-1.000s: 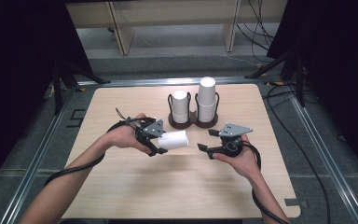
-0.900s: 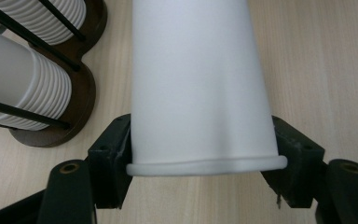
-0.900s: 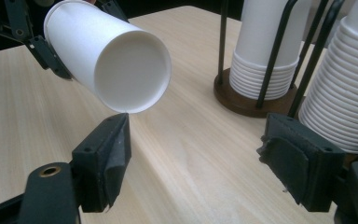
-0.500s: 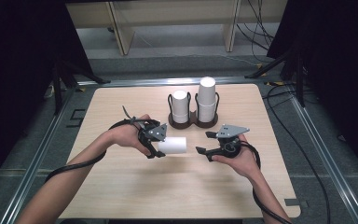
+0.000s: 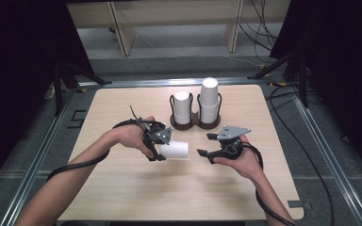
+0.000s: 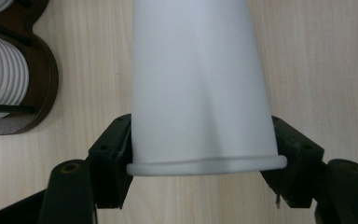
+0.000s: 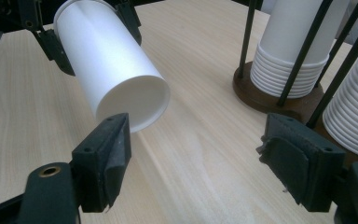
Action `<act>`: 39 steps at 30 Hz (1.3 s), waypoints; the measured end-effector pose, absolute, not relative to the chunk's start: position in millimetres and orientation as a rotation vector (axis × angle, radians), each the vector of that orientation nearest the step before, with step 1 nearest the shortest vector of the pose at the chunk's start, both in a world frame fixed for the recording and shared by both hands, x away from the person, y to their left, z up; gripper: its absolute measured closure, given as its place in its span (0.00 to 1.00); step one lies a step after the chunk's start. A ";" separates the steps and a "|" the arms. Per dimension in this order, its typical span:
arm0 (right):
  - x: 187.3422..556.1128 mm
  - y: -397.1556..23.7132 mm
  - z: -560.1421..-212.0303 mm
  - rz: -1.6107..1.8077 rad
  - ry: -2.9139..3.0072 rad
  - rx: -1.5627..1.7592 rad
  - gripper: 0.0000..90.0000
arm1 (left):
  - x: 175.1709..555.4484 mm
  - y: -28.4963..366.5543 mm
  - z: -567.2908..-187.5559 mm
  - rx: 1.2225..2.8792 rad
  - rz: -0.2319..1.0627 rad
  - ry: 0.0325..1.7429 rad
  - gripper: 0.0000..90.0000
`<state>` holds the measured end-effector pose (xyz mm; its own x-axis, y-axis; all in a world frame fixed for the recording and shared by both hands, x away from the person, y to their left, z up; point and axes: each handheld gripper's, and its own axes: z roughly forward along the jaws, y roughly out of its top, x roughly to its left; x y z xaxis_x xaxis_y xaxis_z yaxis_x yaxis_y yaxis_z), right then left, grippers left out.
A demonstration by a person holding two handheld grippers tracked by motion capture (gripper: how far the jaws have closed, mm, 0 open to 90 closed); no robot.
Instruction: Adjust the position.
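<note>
Left gripper (image 5: 156, 149) clamps a white cup (image 5: 174, 149) by its rim, level above mid-table. At its 1 o'clock, holder (image 5: 195, 121) carries two cup stacks (image 5: 209, 100). Right gripper (image 5: 208, 145) stands open, empty.

The high view looks forward and down over the whole bench (image 5: 122, 197). Each claw view sits low and close. All three share the cup (image 5: 174, 149) (image 6: 200, 84) (image 7: 116, 79) and rack (image 5: 194, 123) (image 6: 25, 112) (image 7: 272, 100).
</note>
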<state>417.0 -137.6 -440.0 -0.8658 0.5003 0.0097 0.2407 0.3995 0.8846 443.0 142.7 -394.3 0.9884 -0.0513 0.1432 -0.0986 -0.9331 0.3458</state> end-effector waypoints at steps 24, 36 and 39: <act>415.7 -127.6 -435.3 1.404 2.477 0.582 0.28 | 441.5 124.4 -387.0 2.900 0.182 -0.126 0.37; 416.4 -121.6 -436.1 1.397 2.507 0.539 0.27 | 440.7 120.3 -386.8 2.927 0.173 -0.139 0.37; 416.8 -120.0 -435.8 1.387 2.510 0.510 0.27 | 440.5 118.9 -386.1 2.929 0.174 -0.145 0.37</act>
<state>416.8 -120.0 -435.8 -0.9134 0.4058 -0.0313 0.1895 0.4922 0.8496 440.5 118.9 -386.1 0.9883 -0.0852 0.1269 -0.1092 -0.9745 0.1963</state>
